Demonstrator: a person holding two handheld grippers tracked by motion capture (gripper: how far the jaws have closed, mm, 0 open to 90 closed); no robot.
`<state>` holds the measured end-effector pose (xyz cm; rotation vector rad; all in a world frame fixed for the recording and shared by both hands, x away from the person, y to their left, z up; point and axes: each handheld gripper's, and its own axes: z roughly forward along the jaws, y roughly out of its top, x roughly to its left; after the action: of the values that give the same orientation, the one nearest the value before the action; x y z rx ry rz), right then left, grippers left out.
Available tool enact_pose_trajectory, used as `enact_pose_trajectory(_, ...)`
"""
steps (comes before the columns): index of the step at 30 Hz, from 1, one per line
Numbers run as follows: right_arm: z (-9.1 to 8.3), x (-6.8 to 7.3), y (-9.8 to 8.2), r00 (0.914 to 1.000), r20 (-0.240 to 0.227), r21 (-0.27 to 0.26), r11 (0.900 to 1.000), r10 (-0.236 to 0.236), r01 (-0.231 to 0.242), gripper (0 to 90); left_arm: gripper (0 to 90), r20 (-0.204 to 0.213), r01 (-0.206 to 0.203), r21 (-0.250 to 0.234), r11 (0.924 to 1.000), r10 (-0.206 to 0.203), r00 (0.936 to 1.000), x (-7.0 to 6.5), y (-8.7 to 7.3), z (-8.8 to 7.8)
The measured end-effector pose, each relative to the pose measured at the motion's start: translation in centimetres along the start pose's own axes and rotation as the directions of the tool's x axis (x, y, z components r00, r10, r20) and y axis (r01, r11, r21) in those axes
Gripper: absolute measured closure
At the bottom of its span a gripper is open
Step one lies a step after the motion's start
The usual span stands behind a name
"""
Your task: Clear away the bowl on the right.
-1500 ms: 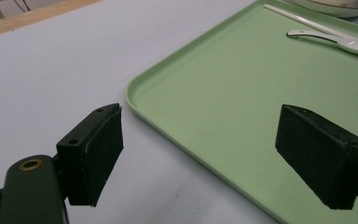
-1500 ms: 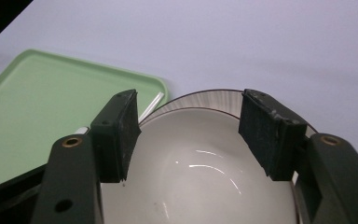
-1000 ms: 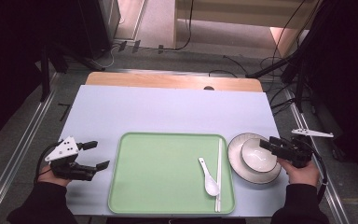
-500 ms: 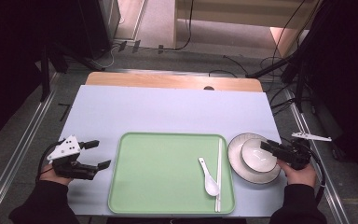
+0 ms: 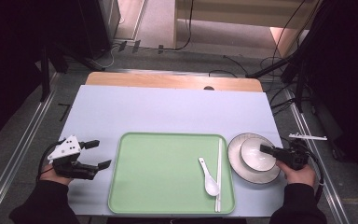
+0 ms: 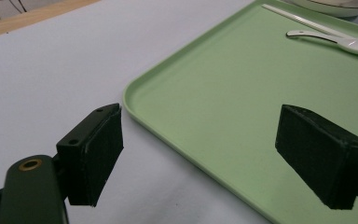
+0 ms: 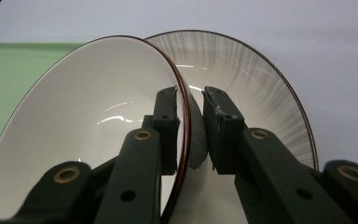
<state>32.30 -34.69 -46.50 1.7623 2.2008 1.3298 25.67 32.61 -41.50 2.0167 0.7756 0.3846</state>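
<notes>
So the biggest thing here is the table [image 5: 168, 112] with its pale lavender-grey top, and a strip of bare wood along the far edge. On the near half sits the green tray [image 5: 163, 172], flat and mostly bare. Just off the tray's right edge is the plate [image 5: 242, 171], grey-streaked with a dark rim, and the white bowl [image 5: 254, 151] sits on it, toward the far right part of the plate.

My right gripper [image 5: 266, 149] comes in from the right side, and its jaws straddle the bowl's near wall: one pad inside the bowl, one outside, the thin dark-red rim running up between them. From the right gripper view the jaws have just been closing on that wall, and the inner pad looks pressed against it, so I'd call that a grip on the bowl. The bowl looks tilted against the plate from that angle.

My left gripper [image 5: 98, 154] rests on the table just left of the tray, jaws spread wide with nothing between them, the tray's corner lying ahead of them.

On the tray's right side lie the chopsticks [image 5: 219, 172], parallel to the tray's edge, and right beside them the white spoon [image 5: 209, 177], bowl end toward me.
</notes>
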Motion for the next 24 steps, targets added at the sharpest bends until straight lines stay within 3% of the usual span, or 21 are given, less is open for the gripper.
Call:
enact_pose_trajectory(6,-0.1,0.2,0.4,0.9995,0.023,0.028,0.999,0.023,-0.023,78.2,15.0,0.001,0.0,0.0,1.0,0.0,1.0,0.0,0.0,0.0)
enact_pose_trajectory(9,-0.2,0.1,0.5,0.9991,0.003,0.016,0.999,0.043,-0.043,78.2,15.0,0.0,0.001,0.001,1.0,-0.001,1.0,0.0,0.0,0.0)
enact_pose_trajectory(14,-0.2,0.0,0.5,0.9976,0.013,0.025,0.997,0.068,-0.068,79.5,15.0,0.0,0.0,0.0,1.0,0.0,1.0,0.0,0.0,0.0)
enact_pose_trajectory(24,-0.7,0.7,1.1,0.996,-0.006,0.004,0.996,0.089,-0.089,80.5,15.1,-0.001,0.001,0.002,1.0,-0.001,1.0,0.0,0.0,0.0)
